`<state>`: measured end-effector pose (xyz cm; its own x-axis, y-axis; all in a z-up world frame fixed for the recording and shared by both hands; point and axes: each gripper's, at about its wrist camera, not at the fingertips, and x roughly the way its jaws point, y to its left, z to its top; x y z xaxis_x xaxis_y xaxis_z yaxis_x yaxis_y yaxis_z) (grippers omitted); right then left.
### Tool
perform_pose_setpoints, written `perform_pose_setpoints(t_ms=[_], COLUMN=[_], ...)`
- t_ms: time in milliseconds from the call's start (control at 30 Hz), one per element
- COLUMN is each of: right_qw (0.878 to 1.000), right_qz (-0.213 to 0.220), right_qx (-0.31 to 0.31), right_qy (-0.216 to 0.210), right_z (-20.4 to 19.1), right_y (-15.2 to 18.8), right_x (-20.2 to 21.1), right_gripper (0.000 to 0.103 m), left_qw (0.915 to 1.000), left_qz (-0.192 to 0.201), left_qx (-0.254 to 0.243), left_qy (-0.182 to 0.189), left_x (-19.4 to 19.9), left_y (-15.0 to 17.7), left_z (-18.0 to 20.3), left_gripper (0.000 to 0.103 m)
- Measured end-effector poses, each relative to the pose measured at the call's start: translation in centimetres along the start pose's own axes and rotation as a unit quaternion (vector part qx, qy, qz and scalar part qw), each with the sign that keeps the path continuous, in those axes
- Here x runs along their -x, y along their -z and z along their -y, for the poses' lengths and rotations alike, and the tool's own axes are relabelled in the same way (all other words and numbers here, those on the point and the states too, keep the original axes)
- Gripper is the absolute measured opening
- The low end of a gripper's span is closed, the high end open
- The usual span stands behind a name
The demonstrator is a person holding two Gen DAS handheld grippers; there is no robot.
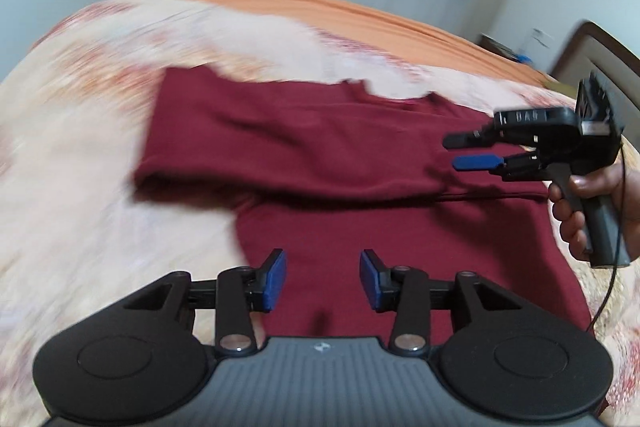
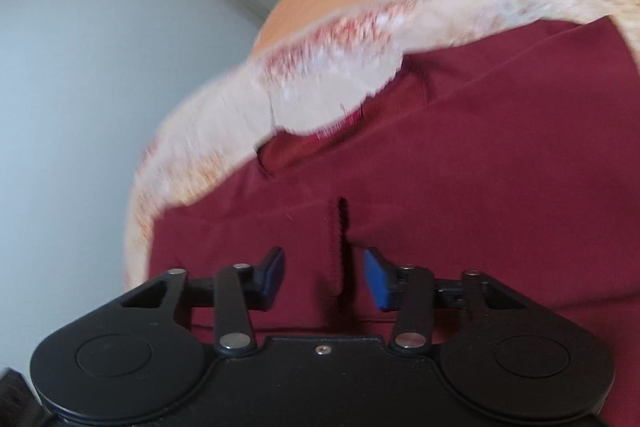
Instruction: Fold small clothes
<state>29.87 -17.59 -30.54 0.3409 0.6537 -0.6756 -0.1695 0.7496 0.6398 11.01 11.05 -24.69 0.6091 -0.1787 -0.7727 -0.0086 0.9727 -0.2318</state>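
Since the maroon shirt lying flat on the bed's blanket looks light, limp and unbreakable, I judge its hems or sleeve edge the best hold, while left gripper and right gripper hover with jaws apart, empty.
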Motion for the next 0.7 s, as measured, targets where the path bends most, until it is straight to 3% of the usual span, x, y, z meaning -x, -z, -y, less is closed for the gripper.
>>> perform_pose_setpoints(t_ms=[100,167,200,300,433,533,633,700], right_qw=[1.0,0.999,0.999,0.998,0.997,0.999,0.997,0.997], right_qz=[-0.022,-0.035,-0.042,-0.028,0.023,0.049,0.037,0.03], right_qx=[-0.003,-0.006,-0.009,-0.005,-0.001,-0.009,-0.021,-0.033], right_qy=[-0.019,-0.024,-0.028,-0.054,-0.068,-0.014,0.058,0.058], right_z=[0.4,0.5,0.6,0.0,0.8,3.6,6.7,8.1], right_y=[0.1,0.1,0.1,-0.3,-2.2,-3.5,-3.7,-3.4], right_x=[-1.9,-2.8,-3.3,-2.2,3.4,8.1,9.6,9.7], right_gripper=[0.04,0.021,0.002,0.002,0.002,0.002,0.002,0.002], left_qw=[0.9995,0.9989,0.9986,0.9977,0.9951,0.9916,0.9909,0.9903], left_qz=[-0.008,-0.016,-0.02,-0.009,0.04,0.069,0.067,0.054], left_qx=[0.024,0.032,0.037,0.062,0.09,0.109,0.117,0.126], left_qy=[-0.017,-0.029,-0.033,-0.026,-0.011,0.003,0.009,0.021], left_x=[0.9,1.0,0.9,1.1,0.6,-0.9,-4.0,-6.5], left_y=[0.8,1.2,1.2,0.1,-4.4,-8.5,-11.7,-13.0], left_z=[-1.8,-2.6,-2.9,-4.2,-6.6,-8.8,-10.2,-10.6], left_gripper=[0.045,0.045,0.045,0.046,0.067,0.069,0.069,0.069])
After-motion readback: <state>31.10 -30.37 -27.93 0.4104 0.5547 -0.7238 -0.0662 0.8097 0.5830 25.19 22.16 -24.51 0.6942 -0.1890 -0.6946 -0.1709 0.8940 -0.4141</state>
